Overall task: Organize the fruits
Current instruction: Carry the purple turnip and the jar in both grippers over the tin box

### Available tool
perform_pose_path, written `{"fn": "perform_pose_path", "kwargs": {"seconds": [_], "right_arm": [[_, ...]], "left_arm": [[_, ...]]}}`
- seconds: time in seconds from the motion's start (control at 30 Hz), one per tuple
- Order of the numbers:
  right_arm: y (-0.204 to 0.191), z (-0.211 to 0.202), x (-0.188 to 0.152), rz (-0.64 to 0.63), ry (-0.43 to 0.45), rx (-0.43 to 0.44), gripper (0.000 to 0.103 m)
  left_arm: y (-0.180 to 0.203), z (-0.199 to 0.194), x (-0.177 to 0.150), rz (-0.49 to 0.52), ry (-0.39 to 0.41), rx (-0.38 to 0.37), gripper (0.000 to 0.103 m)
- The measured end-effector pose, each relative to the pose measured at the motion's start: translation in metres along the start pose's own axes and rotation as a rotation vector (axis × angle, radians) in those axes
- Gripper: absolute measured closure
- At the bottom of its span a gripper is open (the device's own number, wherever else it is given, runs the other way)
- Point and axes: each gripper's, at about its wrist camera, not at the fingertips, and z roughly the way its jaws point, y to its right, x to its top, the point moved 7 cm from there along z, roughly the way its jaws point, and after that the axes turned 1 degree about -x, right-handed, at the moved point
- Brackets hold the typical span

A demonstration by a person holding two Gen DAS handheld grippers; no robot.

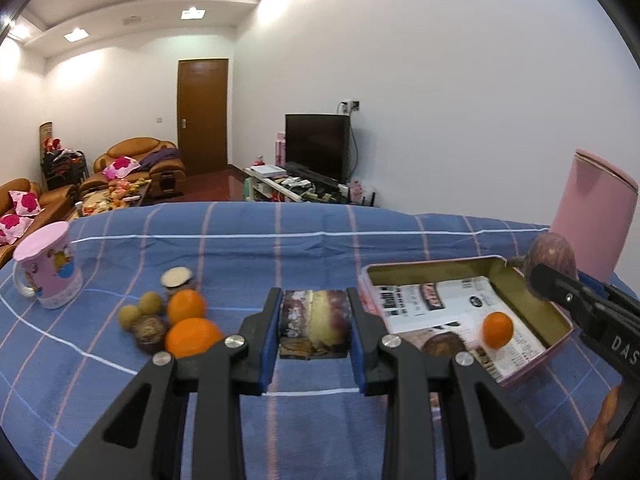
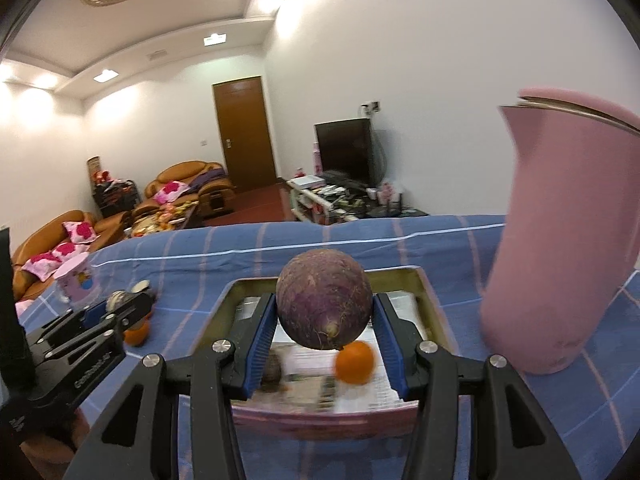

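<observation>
Orange (image 1: pixel 497 330) in tin (image 1: pixel 554 334), right of fruit pile (image 1: pixel 168 320)

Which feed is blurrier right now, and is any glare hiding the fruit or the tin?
Right wrist view: the tin, its orange and the pink jug smear with motion; the purple fruit held in the jaws stays sharp. Left wrist view: steadier, slight softness on the loose oranges. Ceiling lights flare on the walls only; both views bend strongly at the edges.
</observation>
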Motion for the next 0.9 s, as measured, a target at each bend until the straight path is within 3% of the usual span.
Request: {"fn": "perform_pose_path", "kwargs": {"seconds": [0.47, 0.67, 0.9], "right_arm": [[0.059, 0.013, 0.011, 0.046, -0.012, -0.100, 0.053], [0.054, 0.025, 0.010, 0.007, -0.039, -0.103, 0.052], [0.045, 0.048, 0.006, -0.044, -0.094, -0.088, 0.052]], "left_arm": [[0.073, 0.029, 0.006, 0.065, -0.042, -0.072, 0.072], [0.099, 0.049, 0.006, 0.090, -0.103, -0.062, 0.072], [0.100, 0.073, 0.001, 0.082, -0.205, -0.037, 0.072]]}}
